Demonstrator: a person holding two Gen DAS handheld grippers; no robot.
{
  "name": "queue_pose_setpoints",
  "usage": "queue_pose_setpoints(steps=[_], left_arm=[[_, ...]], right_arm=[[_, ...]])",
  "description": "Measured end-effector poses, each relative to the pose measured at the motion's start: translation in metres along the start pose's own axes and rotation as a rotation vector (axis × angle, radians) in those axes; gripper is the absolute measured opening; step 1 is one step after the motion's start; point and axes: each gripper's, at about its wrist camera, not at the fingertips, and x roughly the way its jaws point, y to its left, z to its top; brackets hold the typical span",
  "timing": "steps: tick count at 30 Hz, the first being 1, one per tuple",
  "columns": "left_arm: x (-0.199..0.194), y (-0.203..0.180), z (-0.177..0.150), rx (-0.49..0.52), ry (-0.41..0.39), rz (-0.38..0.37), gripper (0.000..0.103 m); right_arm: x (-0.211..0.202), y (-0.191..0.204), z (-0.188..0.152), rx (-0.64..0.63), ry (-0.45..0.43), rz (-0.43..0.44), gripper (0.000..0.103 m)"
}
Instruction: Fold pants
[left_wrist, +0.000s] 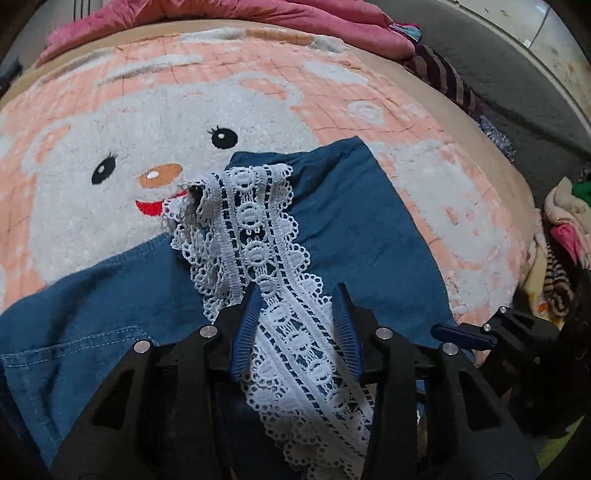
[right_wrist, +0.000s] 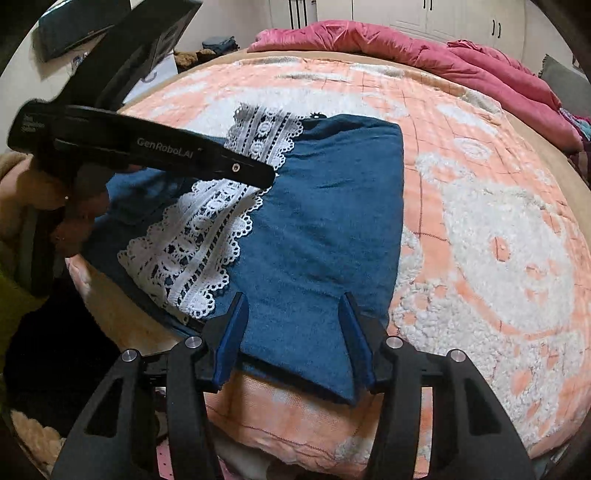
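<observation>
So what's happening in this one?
A person is folding blue pants with white lace trim on a bed covered by a peach cartoon blanket. The left claw straddles the lace strip, and the right claw straddles the near edge of the blue fabric. Neither is visibly pinching the cloth. The pants already lie partly folded.

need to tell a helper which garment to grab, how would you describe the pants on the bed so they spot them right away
Start at the peach blanket with the white cartoon face covering the bed. Near its front edge lie the blue denim pants, partly folded. Unlike the pink quilt at the far side, they carry a white lace strip.
</observation>
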Motion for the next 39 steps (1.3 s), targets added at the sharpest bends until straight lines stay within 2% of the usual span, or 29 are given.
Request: queue_pose_setpoints(steps=[4, 5, 6, 8, 11, 15, 24, 32, 39], left_arm=[[-0.012, 0.001, -0.003, -0.024, -0.031, -0.01, 0.037], [-0.018, 0.002, -0.005, -0.027, -0.047, -0.007, 0.05], [-0.023, 0.001, -0.007, -0.026, -0.06, 0.014, 0.058], [-0.031, -0.002, -0.01, -0.023, -0.084, 0.065, 0.058], [-0.043, -0.003, -0.016, -0.041, -0.11, 0.057, 0.06], [-0.06, -0.002, -0.027, -0.066, -0.151, 0.066, 0.072], [-0.094, -0.003, -0.063, -0.123, -0.199, 0.084, 0.092], [-0.124, 0.019, -0.092, -0.189, -0.226, 0.15, 0.093], [-0.147, 0.062, -0.109, -0.288, -0.254, 0.199, 0.093]], right_arm=[[-0.012, -0.008, 0.004, 0.04, -0.054, 0.063, 0.059], [-0.018, -0.011, 0.005, 0.054, -0.08, 0.072, 0.063], [-0.022, -0.012, 0.006, 0.062, -0.095, 0.074, 0.066], [-0.026, -0.015, 0.007, 0.08, -0.109, 0.081, 0.066], [-0.031, -0.016, 0.009, 0.087, -0.121, 0.065, 0.07], [-0.037, -0.016, 0.009, 0.081, -0.143, 0.013, 0.079], [-0.044, -0.02, 0.012, 0.115, -0.184, -0.018, 0.094], [-0.044, -0.003, 0.024, 0.091, -0.215, 0.008, 0.096], [-0.034, 0.021, 0.038, 0.052, -0.19, 0.071, 0.098]])
